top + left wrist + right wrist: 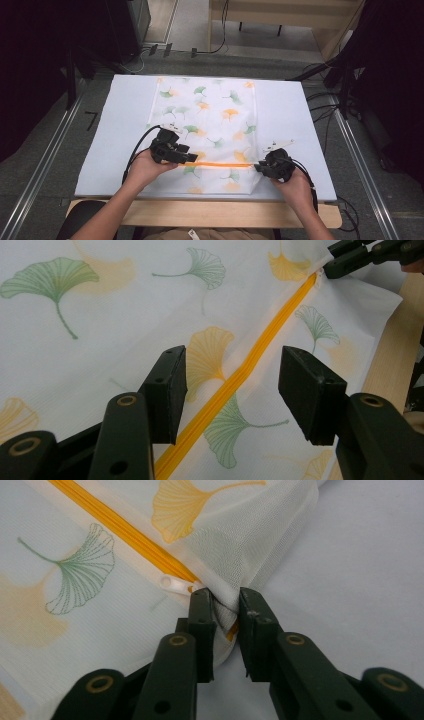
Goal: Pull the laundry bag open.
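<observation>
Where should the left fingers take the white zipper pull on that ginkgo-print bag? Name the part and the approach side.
Grip the white zipper pull by its flat tab, which lies on the fabric pointing along the orange zipper. Come in along the zipper from its free length, since the right gripper is pinching the bag's corner right beside it. The left gripper stands open astride the zipper.

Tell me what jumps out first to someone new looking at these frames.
The white mesh bag printed with green and orange ginkgo leaves, lying flat in the middle of the pale table. Its orange zipper runs across near the person's edge. The left gripper hovers over the zipper with jaws apart and nothing pinched, while the right gripper is clamped on bunched fabric at the zipper's end, beside the white zipper pull.
</observation>
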